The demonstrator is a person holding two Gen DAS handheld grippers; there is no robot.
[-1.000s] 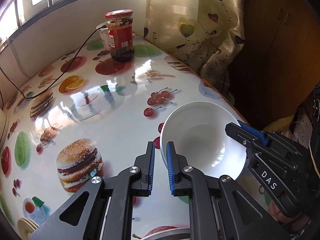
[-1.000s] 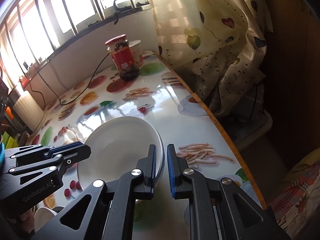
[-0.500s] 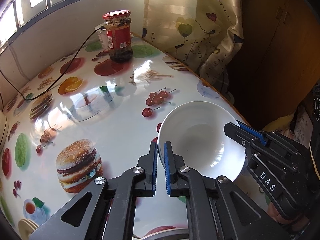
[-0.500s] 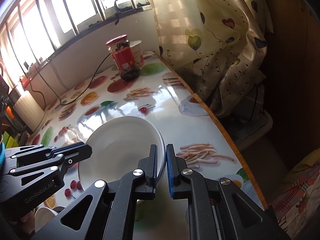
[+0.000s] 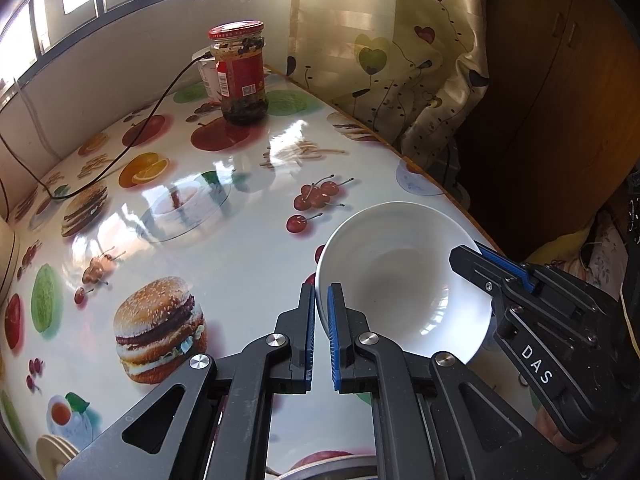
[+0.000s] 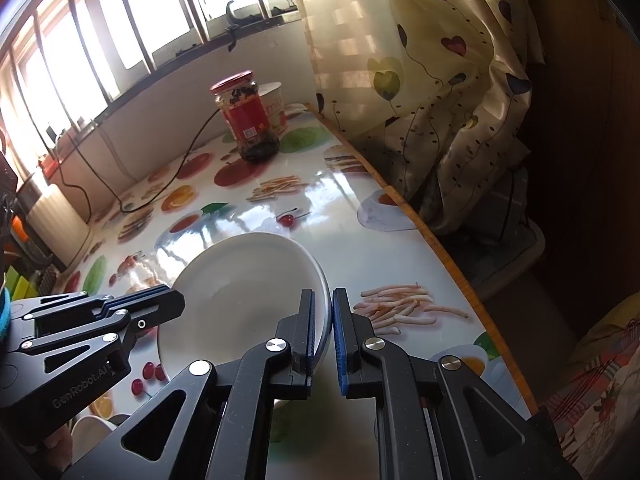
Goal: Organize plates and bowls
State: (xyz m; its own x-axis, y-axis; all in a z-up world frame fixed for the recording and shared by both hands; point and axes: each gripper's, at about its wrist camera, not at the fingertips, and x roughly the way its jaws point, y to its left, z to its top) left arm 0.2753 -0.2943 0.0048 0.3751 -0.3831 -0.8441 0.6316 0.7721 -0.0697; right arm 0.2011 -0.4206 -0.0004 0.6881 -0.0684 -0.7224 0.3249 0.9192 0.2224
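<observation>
A white bowl (image 5: pixel 404 284) sits near the table's right edge, and both grippers pinch its rim from opposite sides. My left gripper (image 5: pixel 320 304) is shut on the bowl's left rim, its blue pads (image 5: pixel 332 320) pressed on the thin wall. In the right wrist view the same bowl (image 6: pixel 240 288) shows with my right gripper (image 6: pixel 331 312) shut on its right rim. Each gripper also appears in the other's view: the right gripper (image 5: pixel 492 268) at the bowl's far rim, the left gripper (image 6: pixel 168 300) at the left rim.
A red-lidded jar (image 5: pixel 242 74) and a white cup stand at the far end of the fruit-print table (image 5: pixel 200 216), with a black cable (image 5: pixel 152 104) running across. A curtain (image 6: pixel 432 80) hangs past the right table edge (image 6: pixel 452 264). Another white dish (image 5: pixel 52 452) lies at lower left.
Both grippers have closed the small gap onto the bowl's rim. The bowl and the hands have stayed where they were.
</observation>
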